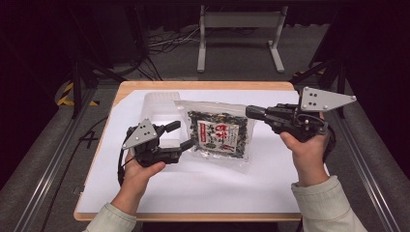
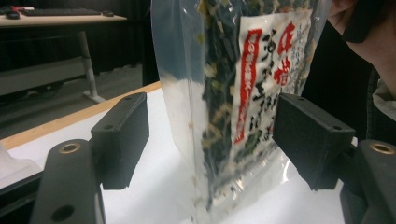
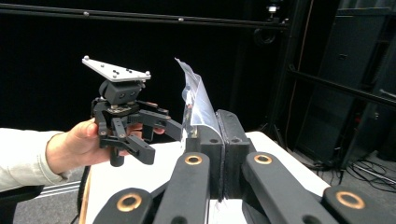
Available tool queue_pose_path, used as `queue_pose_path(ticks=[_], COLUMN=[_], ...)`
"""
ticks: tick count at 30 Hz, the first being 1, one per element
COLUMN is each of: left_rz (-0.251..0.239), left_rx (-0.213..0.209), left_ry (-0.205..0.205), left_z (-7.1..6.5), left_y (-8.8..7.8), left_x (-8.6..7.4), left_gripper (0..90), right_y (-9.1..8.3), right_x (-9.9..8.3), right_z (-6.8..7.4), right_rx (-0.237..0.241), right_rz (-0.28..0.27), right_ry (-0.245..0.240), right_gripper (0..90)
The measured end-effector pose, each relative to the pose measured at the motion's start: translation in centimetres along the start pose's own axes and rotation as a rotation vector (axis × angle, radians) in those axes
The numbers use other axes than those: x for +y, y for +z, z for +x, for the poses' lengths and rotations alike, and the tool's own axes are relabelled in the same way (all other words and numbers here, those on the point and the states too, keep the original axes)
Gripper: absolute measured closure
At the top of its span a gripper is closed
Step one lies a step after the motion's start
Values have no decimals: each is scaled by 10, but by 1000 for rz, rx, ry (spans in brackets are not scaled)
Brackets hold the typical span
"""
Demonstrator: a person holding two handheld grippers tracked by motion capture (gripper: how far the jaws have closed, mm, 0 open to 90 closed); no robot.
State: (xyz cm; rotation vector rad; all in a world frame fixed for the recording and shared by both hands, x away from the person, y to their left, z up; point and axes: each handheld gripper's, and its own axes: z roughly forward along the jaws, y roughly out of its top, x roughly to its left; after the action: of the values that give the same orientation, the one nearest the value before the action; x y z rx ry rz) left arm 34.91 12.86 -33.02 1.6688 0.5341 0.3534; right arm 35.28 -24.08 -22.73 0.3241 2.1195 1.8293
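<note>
A clear bag of dark dried food with a red and white label (image 1: 220, 133) hangs upright over the white sheet. My right gripper (image 1: 251, 112) is shut on the bag's right edge; in the right gripper view its pads (image 3: 219, 135) press together on the thin plastic (image 3: 196, 102). My left gripper (image 1: 183, 135) stands open at the bag's left side. In the left gripper view the bag (image 2: 243, 93) hangs between the two pads (image 2: 210, 140), and the left pad (image 2: 123, 135) is clearly apart from it. The left gripper (image 3: 163, 144) also shows in the right gripper view, held in a hand.
A white sheet (image 1: 193, 188) covers a wooden table (image 1: 203, 85). A clear plastic container (image 1: 159, 102) lies at the back left of the sheet. A white table frame (image 1: 237, 29) and cables stand on the floor beyond. Dark rails flank the table.
</note>
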Motion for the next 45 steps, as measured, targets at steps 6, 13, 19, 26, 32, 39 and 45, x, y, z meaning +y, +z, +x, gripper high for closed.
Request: queue_pose_path(ticks=[6,13,19,26,32,39,45], left_rz=[-11,-14,-16,-63,-76,-85,-72], left_rx=[-16,-32,-79,-147,-174,-196,-224], left_ry=[13,-6,3,-18,13,44,50], left_z=[-1,1,1,0,-5,-7,-7], left_y=[0,-1,1,2,2,1,-1], left_x=[0,0,-1,-1,-1,-2,0], left_gripper=[271,305,370,372,415,576,637], right_y=[9,16,24,28,30,28,28], right_x=[-3,-7,-9,-11,-14,-18,-20], right_z=[5,7,9,10,10,7,6], right_rx=[32,73,102,139,145,144,134], right_rz=[3,-14,-20,-42,-53,-66,-72], right_ry=[2,14,14,24,27,44,41], right_gripper=[900,900,900,900,900,900,900])
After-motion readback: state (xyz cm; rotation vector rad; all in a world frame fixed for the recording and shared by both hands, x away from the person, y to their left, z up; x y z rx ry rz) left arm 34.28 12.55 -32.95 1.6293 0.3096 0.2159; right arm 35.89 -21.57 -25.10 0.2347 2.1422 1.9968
